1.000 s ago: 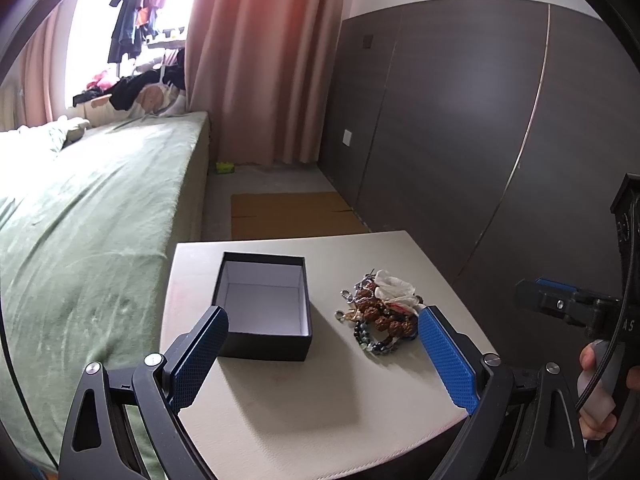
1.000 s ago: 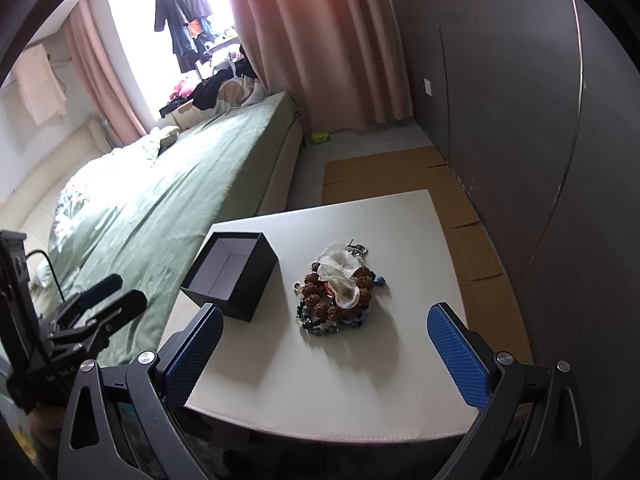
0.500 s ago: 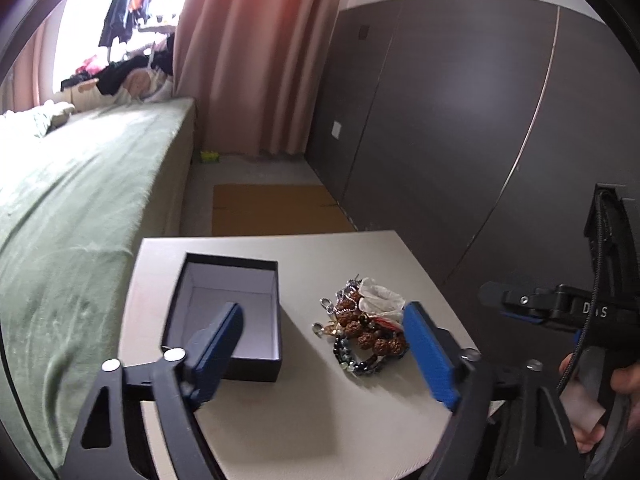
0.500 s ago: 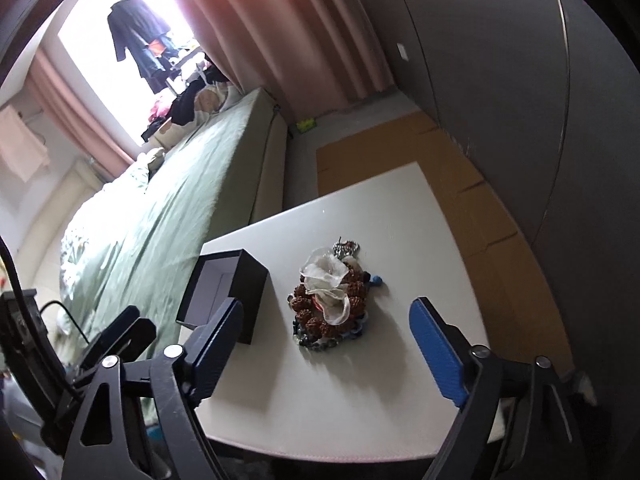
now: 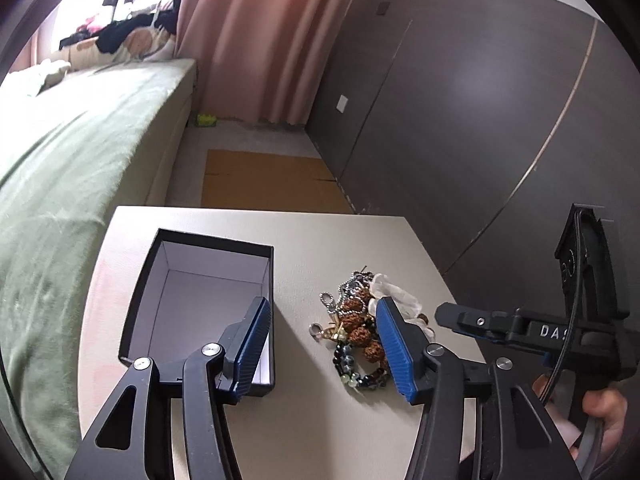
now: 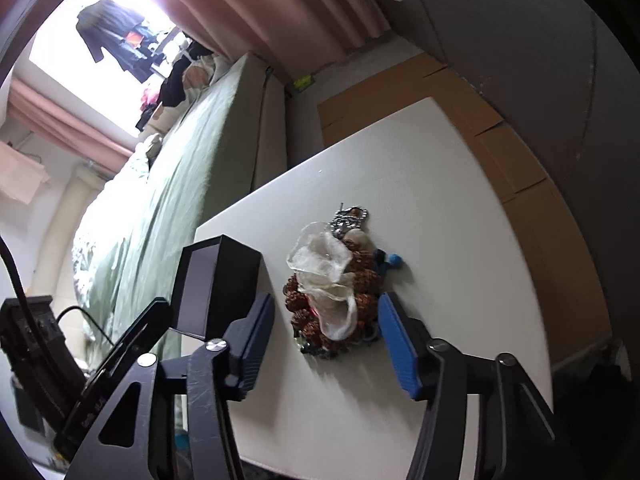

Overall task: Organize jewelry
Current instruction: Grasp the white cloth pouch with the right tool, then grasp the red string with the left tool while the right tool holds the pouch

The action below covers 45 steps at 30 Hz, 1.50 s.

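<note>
A pile of jewelry [image 5: 356,328] lies on the white table [image 5: 320,432]: brown bead bracelets, dark beads, a silver chain and a clear pouch. Left of it stands an open, empty black box [image 5: 200,300]. My left gripper [image 5: 322,308] hovers between them with its jaws closing. One finger overlaps the box's right wall and the other overlaps the pile; nothing is gripped. In the right wrist view the jewelry pile [image 6: 336,284] shows between the closing fingers of my right gripper [image 6: 326,304]. The pads do not touch it. The black box [image 6: 216,284] is at its left.
A green-covered bed [image 5: 60,160] runs along the table's left side. Flat cardboard [image 5: 264,176] lies on the floor beyond the table, and dark wall panels [image 5: 460,120] stand on the right. A hand [image 5: 600,404] holds the right gripper's handle.
Both grippers have come down and closer to the table, and the jaws of both have narrowed. The right wrist view has rolled. The box and the jewelry have not moved.
</note>
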{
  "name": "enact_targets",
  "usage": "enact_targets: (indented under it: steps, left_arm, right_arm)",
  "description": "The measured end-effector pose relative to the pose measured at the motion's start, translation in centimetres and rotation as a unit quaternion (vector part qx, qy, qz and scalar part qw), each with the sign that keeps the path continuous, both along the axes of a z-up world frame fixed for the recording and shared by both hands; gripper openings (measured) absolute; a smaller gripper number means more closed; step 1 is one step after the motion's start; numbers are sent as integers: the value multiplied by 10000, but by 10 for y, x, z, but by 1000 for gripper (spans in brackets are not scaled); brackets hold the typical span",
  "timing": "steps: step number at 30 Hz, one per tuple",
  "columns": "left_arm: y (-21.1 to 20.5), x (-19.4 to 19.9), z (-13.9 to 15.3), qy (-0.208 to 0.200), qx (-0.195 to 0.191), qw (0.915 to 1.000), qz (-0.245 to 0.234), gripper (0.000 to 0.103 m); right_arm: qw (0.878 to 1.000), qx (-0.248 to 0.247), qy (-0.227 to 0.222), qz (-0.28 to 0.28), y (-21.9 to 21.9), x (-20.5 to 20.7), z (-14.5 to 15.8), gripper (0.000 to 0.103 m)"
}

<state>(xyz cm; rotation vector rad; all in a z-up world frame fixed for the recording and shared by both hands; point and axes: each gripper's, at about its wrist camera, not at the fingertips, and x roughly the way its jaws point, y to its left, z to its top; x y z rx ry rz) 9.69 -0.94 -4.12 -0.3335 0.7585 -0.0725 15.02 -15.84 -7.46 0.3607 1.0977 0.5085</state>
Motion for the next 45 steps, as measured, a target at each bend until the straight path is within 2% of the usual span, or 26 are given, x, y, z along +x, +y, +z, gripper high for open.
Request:
enact_targets:
  steps: [10, 12, 13, 14, 15, 17, 31, 33, 38, 45]
  left_arm:
    - [14, 11, -8, 123, -221, 9996, 148, 55]
    - [15, 10, -8, 132, -203, 9996, 161, 55]
    - [15, 10, -8, 129, -206, 9996, 166, 55]
    - [16, 9, -7, 123, -206, 9995, 181, 55]
    - [16, 8, -7, 118, -200, 9995, 192, 55]
    - [15, 7, -7, 115, -195, 9995, 200, 55]
    - [-18, 11, -8, 108, -192, 9996, -163, 55]
    - [-26, 13, -11, 140, -128, 9995, -247, 53]
    - [-44, 21, -22, 343, -19, 9986, -393, 42]
    - [-62, 35, -35, 566, -259, 9964, -573, 41]
  right_arm:
    - [9996, -152, 200, 152, 24, 17, -16, 54]
    - [9994, -231, 189, 164, 26, 19, -18, 46]
    - [9993, -276, 207, 167, 27, 19, -19, 36]
    - [9991, -288, 254, 179, 27, 20, -20, 19]
    - [9987, -270, 379, 213, 28, 20, -25, 9]
    - [9984, -327, 438, 140, 23, 19, -29, 4]
    - [9977, 551, -140, -376, -32, -4, 17, 2]
    - [9963, 673, -213, -492, -42, -6, 24, 2]
    - [9939, 802, -265, -705, -57, -5, 33, 3]
    - [9934, 854, -132, -760, -62, 0, 28, 2]
